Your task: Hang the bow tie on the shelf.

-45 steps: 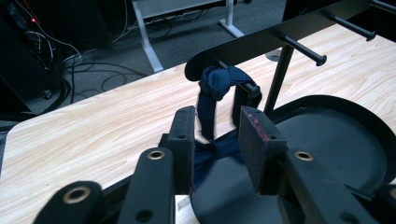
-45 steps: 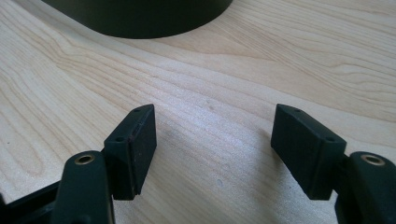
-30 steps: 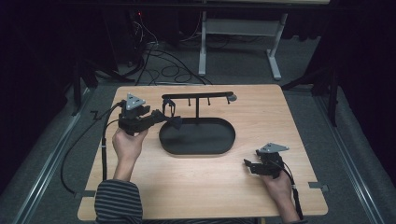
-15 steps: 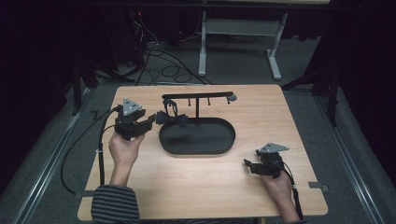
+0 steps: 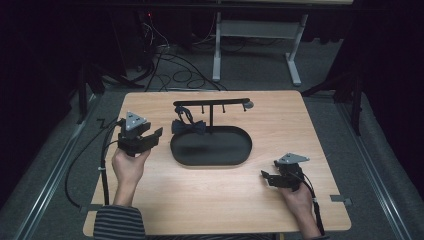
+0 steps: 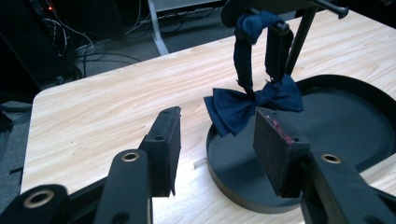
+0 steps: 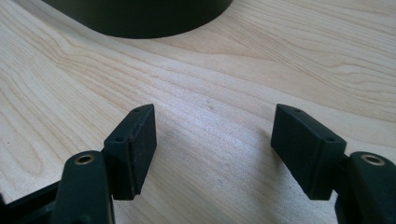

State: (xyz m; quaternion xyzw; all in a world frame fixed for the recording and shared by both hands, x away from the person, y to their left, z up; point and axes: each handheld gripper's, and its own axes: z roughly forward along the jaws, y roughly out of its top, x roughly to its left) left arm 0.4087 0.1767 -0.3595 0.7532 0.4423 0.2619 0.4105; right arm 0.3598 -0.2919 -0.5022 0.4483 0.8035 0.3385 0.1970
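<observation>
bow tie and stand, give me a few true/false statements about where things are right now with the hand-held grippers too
1. The navy bow tie hangs by its strap from the stand's bar. True.
2. The left hand-held gripper is shut on the bow tie. False: its jaws stand open, short of the tie, holding nothing.
3. The bow tie hangs at the left end of the black oval tray. True.
4. The right hand-held gripper is inside the tray. False: it sits open over bare wood table, right of the tray.
5. Several ties hang from the bar. False: just one.
</observation>
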